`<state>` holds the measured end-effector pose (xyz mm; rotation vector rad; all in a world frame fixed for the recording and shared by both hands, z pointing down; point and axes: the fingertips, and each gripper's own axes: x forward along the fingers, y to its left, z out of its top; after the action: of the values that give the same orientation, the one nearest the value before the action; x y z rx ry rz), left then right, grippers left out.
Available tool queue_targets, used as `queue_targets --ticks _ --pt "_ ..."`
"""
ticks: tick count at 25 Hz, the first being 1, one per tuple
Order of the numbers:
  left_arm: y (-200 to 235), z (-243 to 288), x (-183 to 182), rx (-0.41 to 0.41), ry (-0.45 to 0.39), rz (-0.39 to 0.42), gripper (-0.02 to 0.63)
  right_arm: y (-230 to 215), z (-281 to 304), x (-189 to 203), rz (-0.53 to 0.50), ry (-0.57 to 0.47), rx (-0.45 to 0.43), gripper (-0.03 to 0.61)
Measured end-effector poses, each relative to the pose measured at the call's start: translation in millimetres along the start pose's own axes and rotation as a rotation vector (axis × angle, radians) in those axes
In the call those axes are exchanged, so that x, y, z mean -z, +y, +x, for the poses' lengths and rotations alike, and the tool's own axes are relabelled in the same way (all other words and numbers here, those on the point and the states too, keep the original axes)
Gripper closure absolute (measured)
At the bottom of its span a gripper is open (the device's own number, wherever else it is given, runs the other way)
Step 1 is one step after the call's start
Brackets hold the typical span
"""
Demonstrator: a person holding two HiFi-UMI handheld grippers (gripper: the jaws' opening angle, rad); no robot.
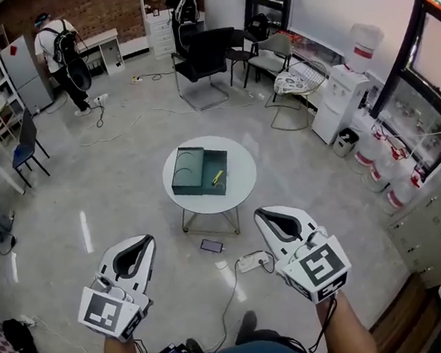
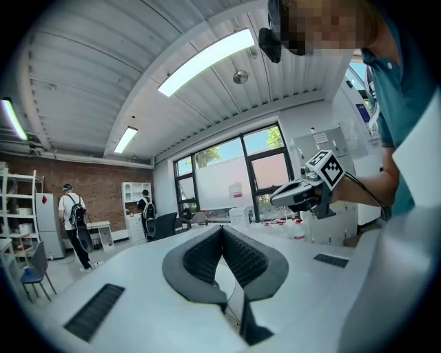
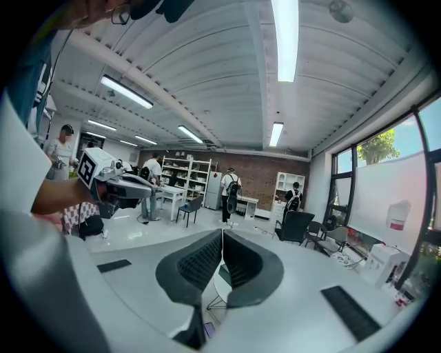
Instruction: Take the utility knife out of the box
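Note:
A dark green box (image 1: 190,170) lies open on a small round white table (image 1: 240,191) in the middle of the head view. A yellow utility knife (image 1: 217,178) rests in the box's right half. Both grippers hover well short of the table, over the floor. My left gripper (image 1: 139,243) is at the lower left, its pads pressed together with nothing between them (image 2: 222,232). At the lower right, my right gripper (image 1: 270,214) is likewise shut and empty (image 3: 222,235). Each gripper view also shows the other gripper: the right gripper (image 2: 303,194) and the left gripper (image 3: 116,183).
A phone (image 1: 211,245) and a power strip (image 1: 253,261) with cables lie on the floor in front of the table. A black office chair (image 1: 205,59) stands behind it, a water dispenser (image 1: 342,99) at the right. Two people (image 1: 60,51) stand at the far wall.

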<state>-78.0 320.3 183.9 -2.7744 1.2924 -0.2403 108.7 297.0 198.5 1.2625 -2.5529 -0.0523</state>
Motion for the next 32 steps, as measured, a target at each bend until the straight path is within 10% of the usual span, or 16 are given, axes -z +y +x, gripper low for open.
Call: queue_targets --ticks 20,32 --pt "-79 138 -25 0.013 0.041 0.057 0.595 -141 -31 50 0.077 -0.042 -0.037 0.541" --pt "1 236 -1 0.139 0.012 0.022 0.595 -192 30 59 0.094 0.033 0.102 0.541"
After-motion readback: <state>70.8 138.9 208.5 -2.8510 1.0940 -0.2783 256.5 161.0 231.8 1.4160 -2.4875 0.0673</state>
